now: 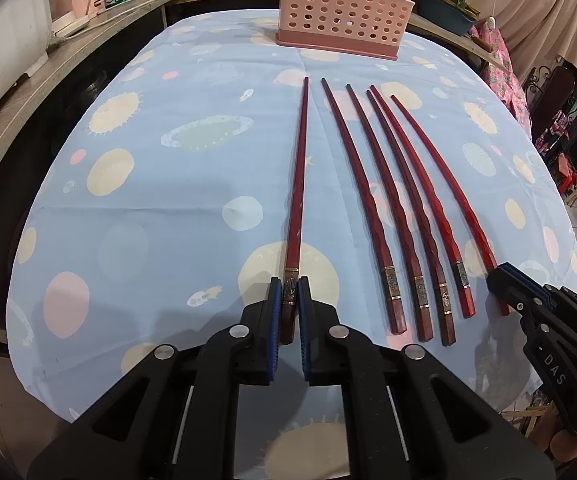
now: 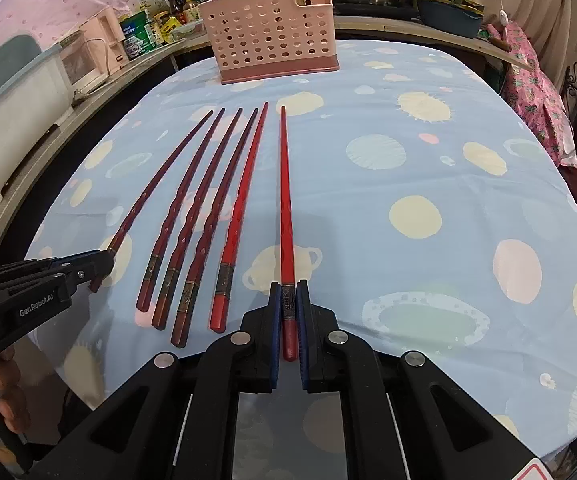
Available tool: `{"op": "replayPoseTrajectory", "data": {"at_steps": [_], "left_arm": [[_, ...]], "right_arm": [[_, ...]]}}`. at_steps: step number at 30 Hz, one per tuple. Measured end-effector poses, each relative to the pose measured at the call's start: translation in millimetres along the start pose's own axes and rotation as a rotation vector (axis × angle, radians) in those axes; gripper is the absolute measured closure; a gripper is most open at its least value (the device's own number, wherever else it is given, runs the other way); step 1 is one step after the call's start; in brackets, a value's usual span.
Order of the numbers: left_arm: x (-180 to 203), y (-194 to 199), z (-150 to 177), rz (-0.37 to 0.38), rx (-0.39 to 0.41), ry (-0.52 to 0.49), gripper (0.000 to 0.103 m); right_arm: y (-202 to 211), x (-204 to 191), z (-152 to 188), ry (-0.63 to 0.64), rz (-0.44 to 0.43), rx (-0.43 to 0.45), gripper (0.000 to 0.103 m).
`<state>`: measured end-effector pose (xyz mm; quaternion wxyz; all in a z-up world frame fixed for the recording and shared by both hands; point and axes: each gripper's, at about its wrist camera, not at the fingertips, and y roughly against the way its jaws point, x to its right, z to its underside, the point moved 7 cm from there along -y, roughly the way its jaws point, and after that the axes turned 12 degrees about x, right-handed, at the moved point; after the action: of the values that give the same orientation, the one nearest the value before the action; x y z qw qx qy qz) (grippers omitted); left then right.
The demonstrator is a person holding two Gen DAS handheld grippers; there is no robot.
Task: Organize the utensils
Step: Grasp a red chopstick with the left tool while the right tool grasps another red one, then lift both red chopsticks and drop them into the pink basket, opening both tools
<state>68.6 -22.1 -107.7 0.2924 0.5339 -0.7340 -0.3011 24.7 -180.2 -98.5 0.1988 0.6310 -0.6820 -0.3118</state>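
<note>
Behind the table with its blue spotted cloth [image 1: 148,200] runs a cluttered counter; a pink holder [image 1: 340,8] stands at the far edge. Six red chopsticks lie side by side. The left gripper [image 1: 289,300] is clamped on the leftmost chopstick [image 1: 298,184], the right gripper [image 2: 288,308] on the rightmost chopstick [image 2: 285,200], both pinched at the thick ends.
</note>
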Motion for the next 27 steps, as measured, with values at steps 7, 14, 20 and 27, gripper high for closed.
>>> {"op": "replayPoseTrajectory", "data": {"at_steps": [7, 14, 20, 27], "left_arm": [[0.9, 5.0, -5.2, 0.003, 0.009, 0.004, 0.096], [-1.1, 16.1, -22.3, 0.017, 0.032, 0.03, 0.096], [-5.7, 33.4, -52.7, 0.03, 0.095, 0.052, 0.096], [-10.5, 52.2, -102.4, 0.031, 0.19, 0.075, 0.096]], "right_arm": [[10.9, 6.1, -14.7, -0.014, 0.005, 0.039, 0.096], [27.3, 14.0, -46.4, -0.036, 0.016, 0.108, 0.096], [46.1, 21.9, -88.6, -0.064, 0.007, 0.196, 0.096], [64.6, 33.5, -143.9, -0.088, 0.021, 0.309, 0.096]]}}
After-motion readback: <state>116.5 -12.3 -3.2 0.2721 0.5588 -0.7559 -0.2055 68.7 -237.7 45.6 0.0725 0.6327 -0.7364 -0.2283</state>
